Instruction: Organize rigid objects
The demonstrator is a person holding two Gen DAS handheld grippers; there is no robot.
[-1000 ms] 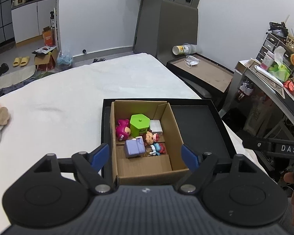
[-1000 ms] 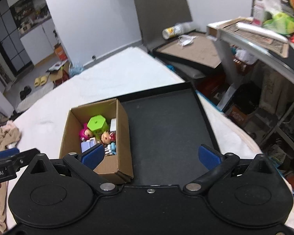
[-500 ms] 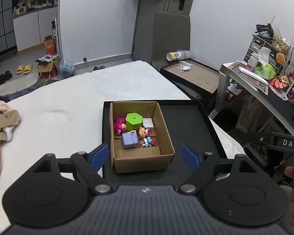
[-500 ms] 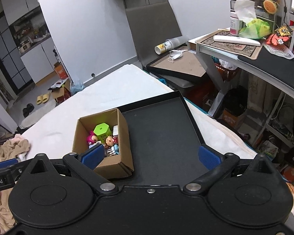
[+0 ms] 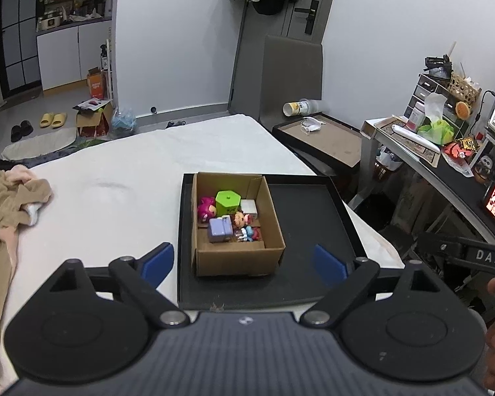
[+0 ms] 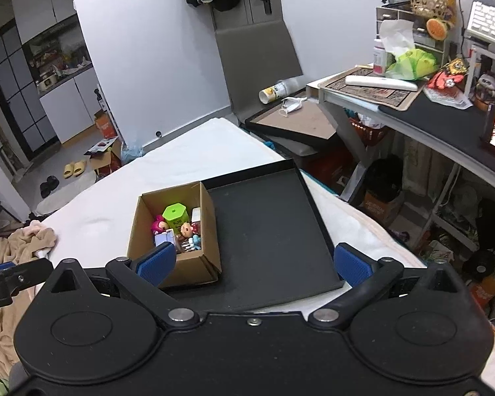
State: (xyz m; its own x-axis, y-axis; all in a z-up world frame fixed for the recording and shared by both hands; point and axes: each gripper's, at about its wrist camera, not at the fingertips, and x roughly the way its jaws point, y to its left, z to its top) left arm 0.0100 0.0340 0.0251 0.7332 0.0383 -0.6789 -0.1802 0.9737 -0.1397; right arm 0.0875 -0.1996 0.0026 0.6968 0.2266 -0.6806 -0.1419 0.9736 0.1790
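An open brown cardboard box (image 5: 237,231) holding a green hexagonal container (image 5: 227,200), a lilac block (image 5: 219,229) and small figurines is seen in the left half of a shallow black tray (image 5: 308,217) on a white-covered bed (image 5: 115,178). The left gripper (image 5: 244,262) is held above, jaws opening wide, nothing gripped. The right gripper (image 6: 252,260) is spread wide, empty. The figurines' details are too small to resolve.

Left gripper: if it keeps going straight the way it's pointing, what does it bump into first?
Probably the cardboard box of toys. The left gripper, jaws opening and empty, aims down at the box's near wall, which stands in the black tray. Depth is hard to judge, so it might hit the tray's near edge first.
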